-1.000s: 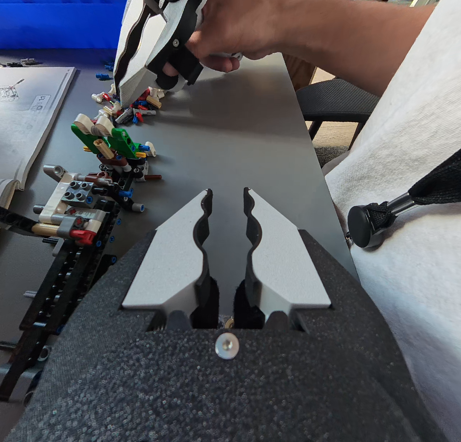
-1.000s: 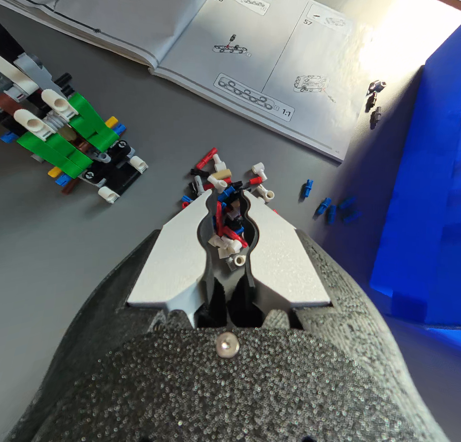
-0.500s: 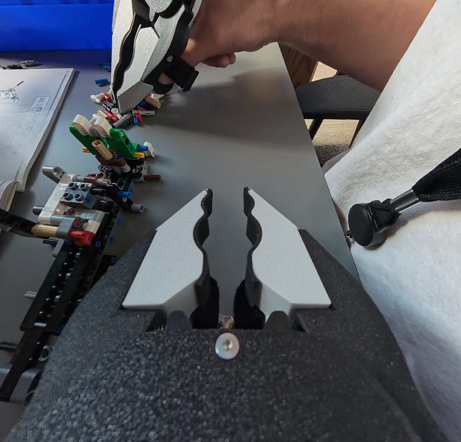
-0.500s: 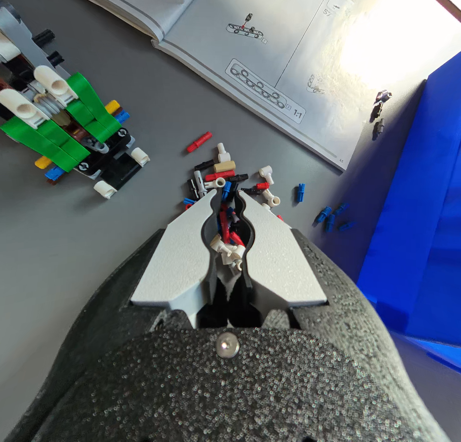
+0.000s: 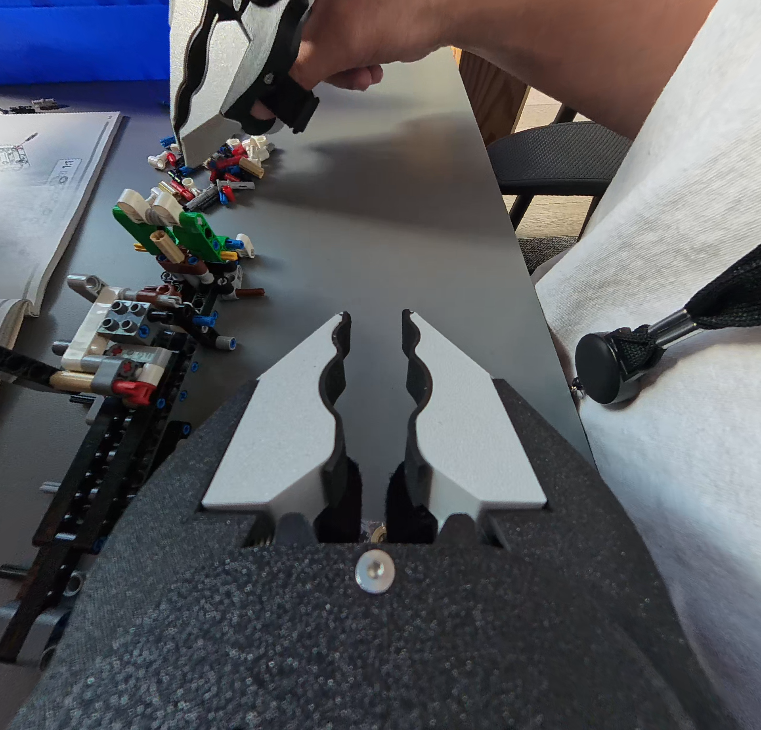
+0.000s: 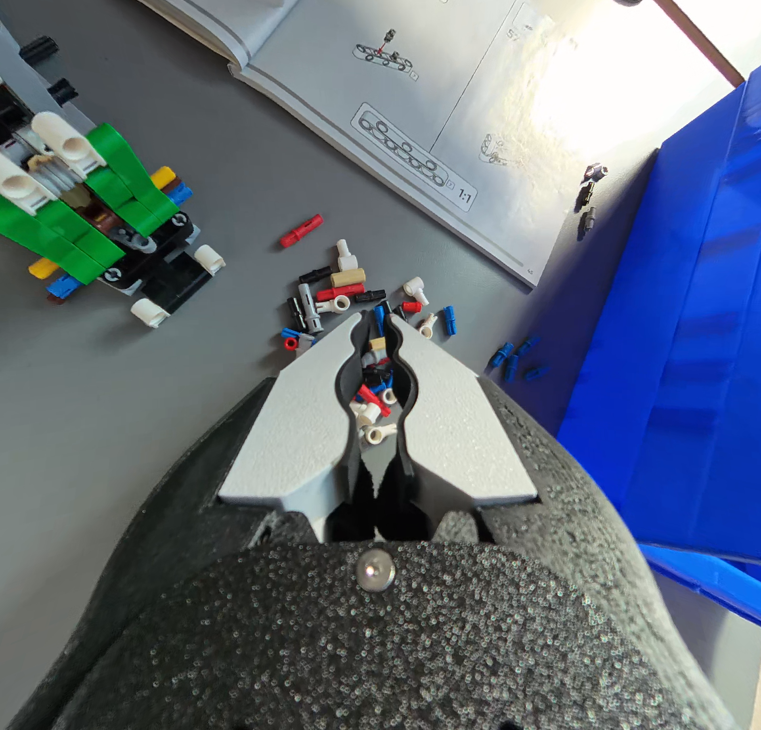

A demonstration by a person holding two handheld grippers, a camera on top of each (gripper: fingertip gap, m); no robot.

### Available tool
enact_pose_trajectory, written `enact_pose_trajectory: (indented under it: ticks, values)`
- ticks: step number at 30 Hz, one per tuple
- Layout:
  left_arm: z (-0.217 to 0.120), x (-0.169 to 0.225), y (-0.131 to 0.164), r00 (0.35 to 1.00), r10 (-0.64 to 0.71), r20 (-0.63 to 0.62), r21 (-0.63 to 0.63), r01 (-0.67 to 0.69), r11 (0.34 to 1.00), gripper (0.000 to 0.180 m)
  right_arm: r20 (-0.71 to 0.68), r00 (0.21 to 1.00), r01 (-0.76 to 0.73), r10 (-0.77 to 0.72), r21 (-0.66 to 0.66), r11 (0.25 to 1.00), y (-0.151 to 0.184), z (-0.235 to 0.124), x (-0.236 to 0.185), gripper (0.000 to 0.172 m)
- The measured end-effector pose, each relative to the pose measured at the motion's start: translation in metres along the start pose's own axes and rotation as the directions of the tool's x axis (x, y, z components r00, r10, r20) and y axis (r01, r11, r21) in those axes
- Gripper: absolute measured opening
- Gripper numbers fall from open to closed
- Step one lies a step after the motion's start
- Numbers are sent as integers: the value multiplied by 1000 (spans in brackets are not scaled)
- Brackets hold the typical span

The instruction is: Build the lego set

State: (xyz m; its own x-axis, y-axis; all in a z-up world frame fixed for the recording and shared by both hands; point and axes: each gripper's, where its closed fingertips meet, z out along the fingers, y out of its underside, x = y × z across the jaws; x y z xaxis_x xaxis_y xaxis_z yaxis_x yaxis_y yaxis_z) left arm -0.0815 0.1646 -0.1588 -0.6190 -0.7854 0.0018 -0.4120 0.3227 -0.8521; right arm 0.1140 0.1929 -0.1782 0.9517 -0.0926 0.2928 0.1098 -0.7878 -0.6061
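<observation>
In the left wrist view I am holding the left gripper (image 5: 375,319) with jaws apart and empty over the table (image 5: 370,216) near its right edge – in the right wrist view I am pinching the right gripper (image 6: 375,318) almost together on a blue pin (image 6: 379,311) at the pile of small pins (image 6: 337,286) – just short of the open booklet (image 6: 412,92).

The left wrist camera sits low, just behind its own left gripper (image 5: 375,319), and looks flat along the dark table (image 5: 370,216) toward the far blue bin (image 5: 82,22), with a person's white shirt (image 5: 659,257) close on the right side. The right wrist camera sits high behind the right gripper (image 6: 375,319) and looks steeply down, very near the pile of small bricks (image 6: 350,286). Both views share that pile (image 5: 214,166), the green brick model (image 5: 177,232) (image 6: 103,199), the open booklet (image 5: 41,195) (image 6: 412,92) and the blue bin (image 6: 679,339).
</observation>
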Motion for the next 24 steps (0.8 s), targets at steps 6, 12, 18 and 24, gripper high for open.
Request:
enact_pose_trajectory:
  ticks: [6,12,18,24]
  values:
    - [0,0,1,1000,3,0,-4,-3,1000,23,83,996,-19,23,-48,999,5,8,-2,6]
    - [1,0,1,1000,5,0,-5,-5,1000,23,94,995,-21,26,-57,998,6,8,-1,4]
    - [0,0,0,1000,3,-2,-4,-3,1000,23,-170,972,-151,160,64,986,-1,-16,63,4]
    - [1,1,1,1000,6,-4,-8,-6,1000,23,-259,934,-262,245,-35,964,23,2,89,4]
